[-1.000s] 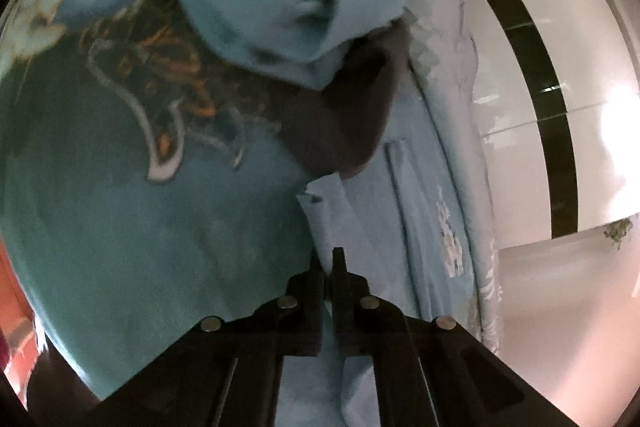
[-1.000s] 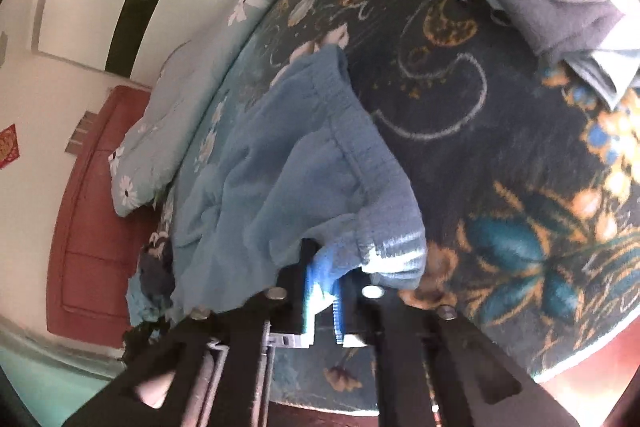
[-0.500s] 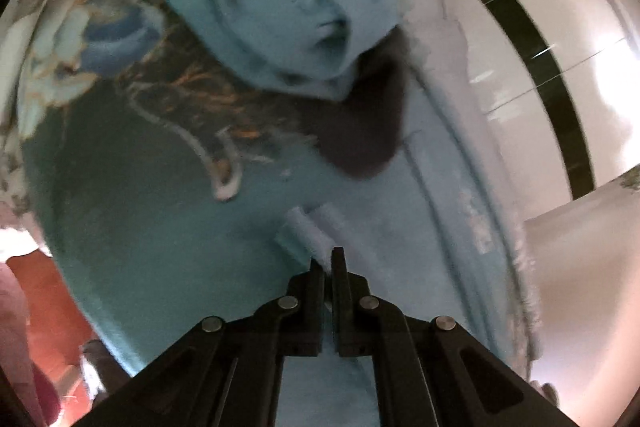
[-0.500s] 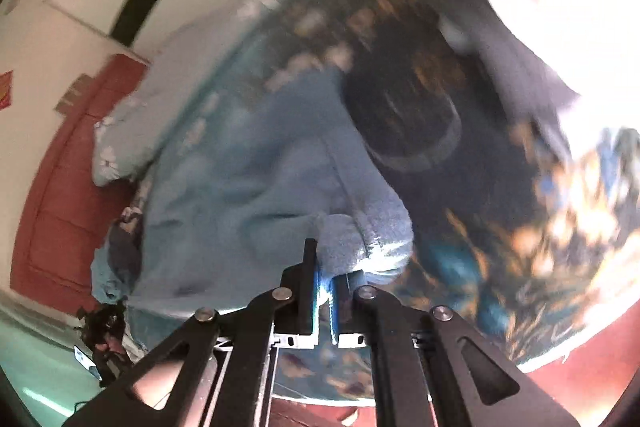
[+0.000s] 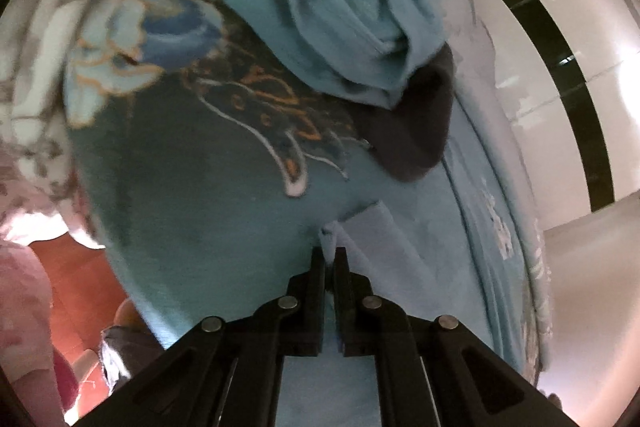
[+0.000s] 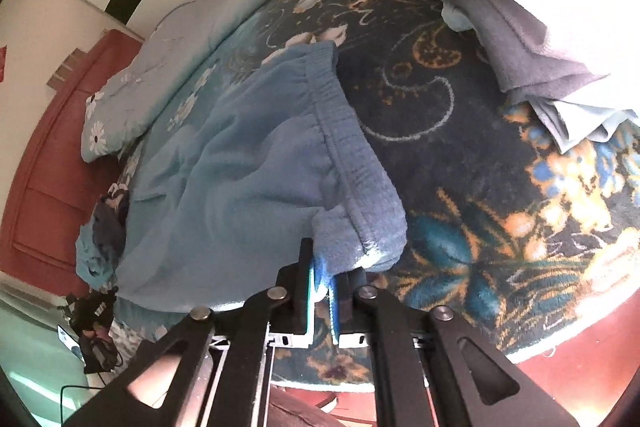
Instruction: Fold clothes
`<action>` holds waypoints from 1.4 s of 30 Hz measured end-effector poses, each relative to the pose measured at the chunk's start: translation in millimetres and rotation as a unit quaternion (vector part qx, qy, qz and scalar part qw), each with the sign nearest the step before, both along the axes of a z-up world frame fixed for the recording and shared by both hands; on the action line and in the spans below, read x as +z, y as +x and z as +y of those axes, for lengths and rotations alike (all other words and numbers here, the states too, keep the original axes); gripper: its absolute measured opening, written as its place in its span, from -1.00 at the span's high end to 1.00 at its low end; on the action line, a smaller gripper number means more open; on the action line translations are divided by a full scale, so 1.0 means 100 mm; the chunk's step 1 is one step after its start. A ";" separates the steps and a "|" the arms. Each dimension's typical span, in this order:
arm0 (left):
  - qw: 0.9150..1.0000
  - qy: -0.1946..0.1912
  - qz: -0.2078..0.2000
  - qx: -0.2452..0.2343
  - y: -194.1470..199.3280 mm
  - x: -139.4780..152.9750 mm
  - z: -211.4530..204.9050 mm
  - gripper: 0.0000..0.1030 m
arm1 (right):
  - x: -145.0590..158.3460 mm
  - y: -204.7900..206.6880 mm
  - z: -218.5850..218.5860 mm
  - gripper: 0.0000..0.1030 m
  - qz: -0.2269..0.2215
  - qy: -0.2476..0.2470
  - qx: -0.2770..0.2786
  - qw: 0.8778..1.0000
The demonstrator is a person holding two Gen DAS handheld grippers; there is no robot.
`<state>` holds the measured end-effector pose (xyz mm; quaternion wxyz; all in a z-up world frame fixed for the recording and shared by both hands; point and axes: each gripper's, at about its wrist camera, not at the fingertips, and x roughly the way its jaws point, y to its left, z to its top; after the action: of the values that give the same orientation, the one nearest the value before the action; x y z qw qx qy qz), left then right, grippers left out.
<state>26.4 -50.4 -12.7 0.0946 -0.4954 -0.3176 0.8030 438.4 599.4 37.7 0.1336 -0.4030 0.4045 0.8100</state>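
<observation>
Light blue fleece pants (image 6: 256, 163) lie spread on a dark floral blanket (image 6: 460, 163) on the bed. My right gripper (image 6: 322, 267) is shut on the corner of their elastic waistband and holds it slightly raised. My left gripper (image 5: 330, 253) is shut on the pants (image 5: 384, 247) at a leg hem corner at the other end. The fabric stretches between the two grippers.
A crumpled teal garment (image 5: 352, 27) lies over a dark grey one (image 5: 416, 131) ahead of my left gripper. A grey and light blue pile (image 6: 532, 51) lies at the right. A light blue flowered quilt (image 6: 168, 39) runs along the wall. A red headboard (image 6: 44, 147) stands behind.
Both grippers shifted while holding the pants. The left view swung so the teal pile sits further right and more blanket shows. The right gripper's waistband corner settled lower and spread flatter.
</observation>
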 end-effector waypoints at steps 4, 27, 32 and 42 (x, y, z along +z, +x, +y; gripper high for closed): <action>1.000 -0.011 0.004 0.025 0.04 0.12 -0.13 0.89 | 0.06 0.07 0.01 0.67 0.000 -0.003 0.006 1.000; 0.988 0.011 -0.060 -0.144 -0.89 0.19 1.90 0.36 | 0.22 -1.25 0.87 -0.08 0.033 0.034 0.011 0.999; 0.988 0.011 -0.048 -0.147 -1.10 0.08 2.22 0.27 | 0.03 -1.40 1.13 -0.08 0.007 -0.003 0.019 1.000; 0.986 0.058 -0.026 -0.151 -1.21 -0.03 2.39 0.31 | 0.05 -1.40 1.19 -0.08 0.096 -0.103 0.072 0.987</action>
<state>-94.8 188.6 -15.9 0.2354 -0.5519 -0.2876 0.7465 298.2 718.1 42.7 -0.0070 -0.3629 0.4669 0.8064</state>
